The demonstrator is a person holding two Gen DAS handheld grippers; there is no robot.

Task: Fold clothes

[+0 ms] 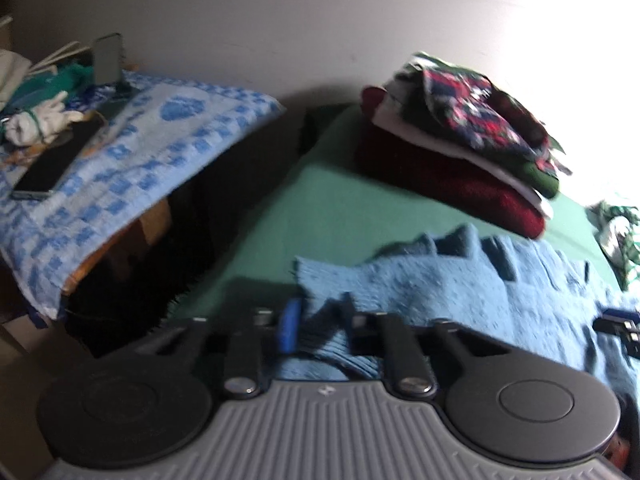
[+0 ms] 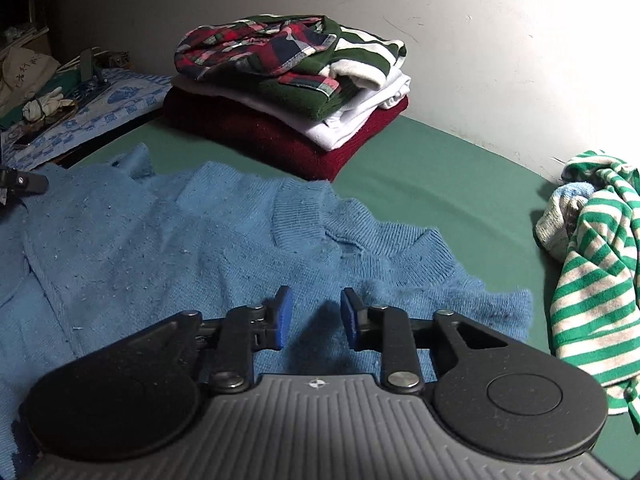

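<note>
Nearest to me, my left gripper (image 1: 316, 330) has its fingers pinched tight on a bunched edge of the blue knit sweater (image 2: 168, 240), the knit gathered up between the blue pads. That view is blurred, so I cannot say exactly which part of the garment I have there.

My right gripper (image 2: 314, 320) sits low over the sweater with its fingers partly apart. Nothing is between the pads; the knit lies flat beneath them, and I read no grip here.

The sweater itself is spread across the green bed (image 2: 420, 168), collar toward the far side, still rumpled and not yet folded. I judge I am at the start of folding it: one side is caught, the other is not.

The next move calls for me to lower the right fingers onto the near edge and close on a single layer, then lift both sides together so the fold comes over evenly. The loose knit may stretch or bunch if I pull unevenly.

Off to the right lies a crumpled green-striped shirt (image 2: 592, 280), waiting its turn. Farther back, against the wall, stands the folded stack (image 2: 288, 100), a plaid shirt on top.
</note>
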